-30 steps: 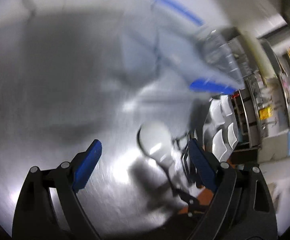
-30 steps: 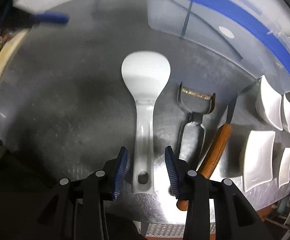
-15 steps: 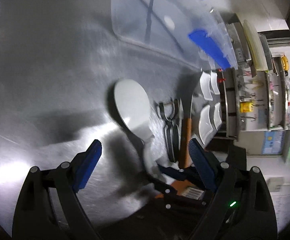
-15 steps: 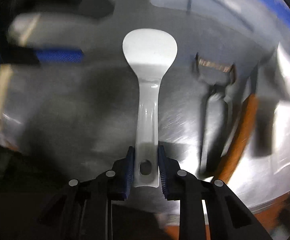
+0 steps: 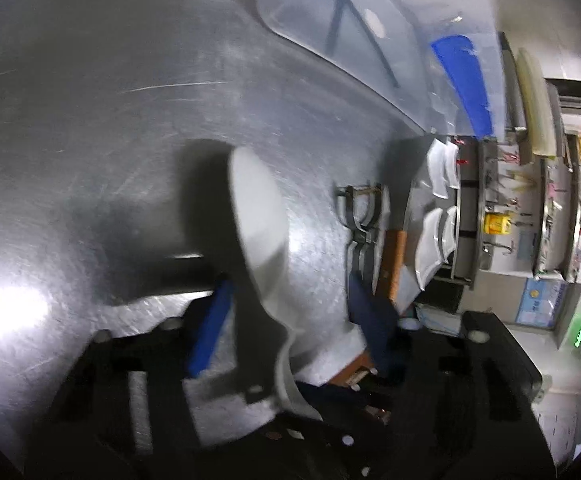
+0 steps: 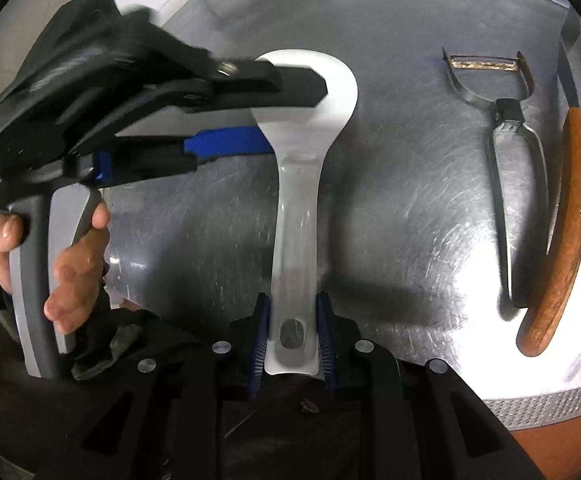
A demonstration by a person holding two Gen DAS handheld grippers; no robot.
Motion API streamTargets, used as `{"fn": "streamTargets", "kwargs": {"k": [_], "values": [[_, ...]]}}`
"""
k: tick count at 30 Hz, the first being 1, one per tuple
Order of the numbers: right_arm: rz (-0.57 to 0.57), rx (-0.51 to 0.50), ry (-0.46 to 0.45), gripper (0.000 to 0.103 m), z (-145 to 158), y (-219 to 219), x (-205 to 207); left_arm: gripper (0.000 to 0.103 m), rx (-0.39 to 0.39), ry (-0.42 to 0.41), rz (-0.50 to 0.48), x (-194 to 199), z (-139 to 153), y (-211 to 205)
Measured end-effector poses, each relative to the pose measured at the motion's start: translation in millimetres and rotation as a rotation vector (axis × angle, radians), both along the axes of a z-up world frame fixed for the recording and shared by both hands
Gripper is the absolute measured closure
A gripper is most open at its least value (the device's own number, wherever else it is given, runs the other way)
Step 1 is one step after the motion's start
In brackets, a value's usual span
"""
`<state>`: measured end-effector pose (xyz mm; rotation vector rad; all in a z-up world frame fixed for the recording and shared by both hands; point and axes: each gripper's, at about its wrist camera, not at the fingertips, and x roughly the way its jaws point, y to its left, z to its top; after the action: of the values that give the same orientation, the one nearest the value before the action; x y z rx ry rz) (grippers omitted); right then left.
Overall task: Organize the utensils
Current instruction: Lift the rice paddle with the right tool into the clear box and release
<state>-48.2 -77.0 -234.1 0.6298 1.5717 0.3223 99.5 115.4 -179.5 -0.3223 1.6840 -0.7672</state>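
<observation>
While right hand-held gripper clamps white paddle, left hand-held gripper spread; clear bin bare.

1 rice paddle, 1 peeler, 1 wooden-handled knife, 4 white dishes, 1 clear bin.

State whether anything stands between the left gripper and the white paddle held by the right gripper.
Nothing visible does. The left gripper already straddles the paddle near its head, jaws open, while the right gripper clamps the handle end.
</observation>
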Motion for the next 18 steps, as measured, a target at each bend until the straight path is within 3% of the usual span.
{"fn": "streamTargets", "kwargs": {"k": [3,5,10,14,18], "values": [[0.005,0.000,0.004,0.078,-8,1,1,0.086,0.010,0.008,-0.002,0,-7,-1],[0.007,0.002,0.010,0.078,-13,4,0,0.094,0.013,0.012,-0.002,-1,-9,-2],[0.014,0.009,0.021,0.078,-13,-3,2,0.099,-0.052,0.043,0.001,-2,-12,-5],[0.006,0.007,0.002,0.078,-4,-6,4,0.099,-0.070,0.024,0.012,-1,-7,-4],[-0.020,-0.004,-0.080,0.078,24,-14,8,0.099,-0.143,-0.060,0.006,2,31,-4]]}}
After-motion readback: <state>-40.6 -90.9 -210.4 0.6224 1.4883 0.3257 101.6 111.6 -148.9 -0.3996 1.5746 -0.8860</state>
